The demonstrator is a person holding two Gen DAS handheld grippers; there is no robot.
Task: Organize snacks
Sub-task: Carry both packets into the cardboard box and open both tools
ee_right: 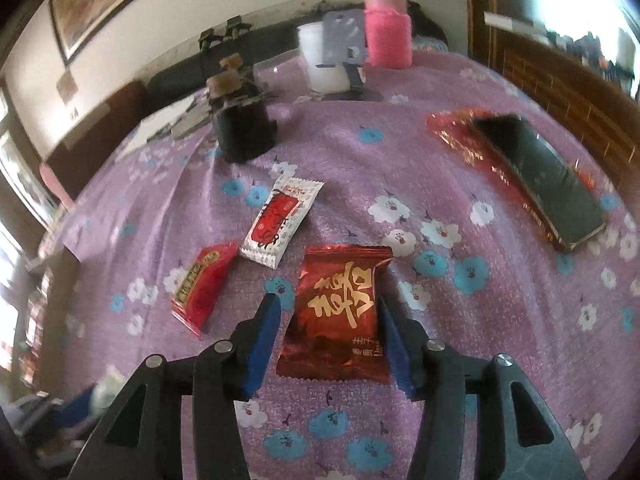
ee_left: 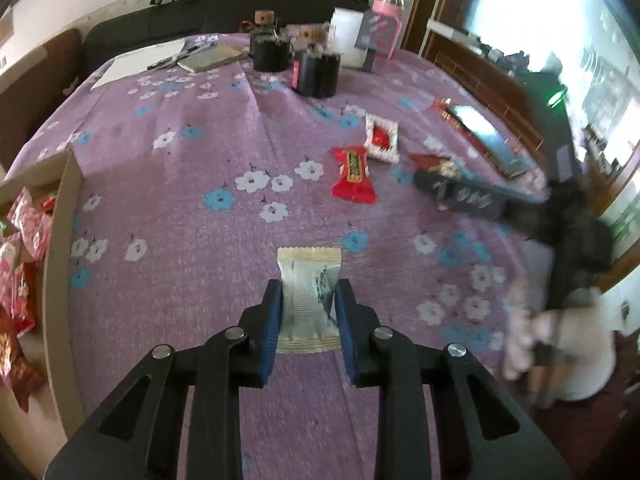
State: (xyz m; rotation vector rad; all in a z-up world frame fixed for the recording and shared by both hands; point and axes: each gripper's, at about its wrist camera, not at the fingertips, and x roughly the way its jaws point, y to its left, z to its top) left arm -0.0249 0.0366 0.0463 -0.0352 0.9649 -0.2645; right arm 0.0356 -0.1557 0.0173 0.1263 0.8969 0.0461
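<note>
My left gripper is shut on a white snack packet, its blue pads against both sides. A cardboard box with several red snack packs stands at the left. A red packet and a white-and-red packet lie further out on the purple cloth. My right gripper is open around a dark red packet with gold writing; the pads stand apart from its sides. A white-and-red packet and a red bar packet lie to its left. The right gripper shows blurred in the left wrist view.
A phone lies on red wrapping at the right. Black pots, a white cup, a pink-sleeved bottle, a notebook and pens stand at the far side. The table edge runs along the right.
</note>
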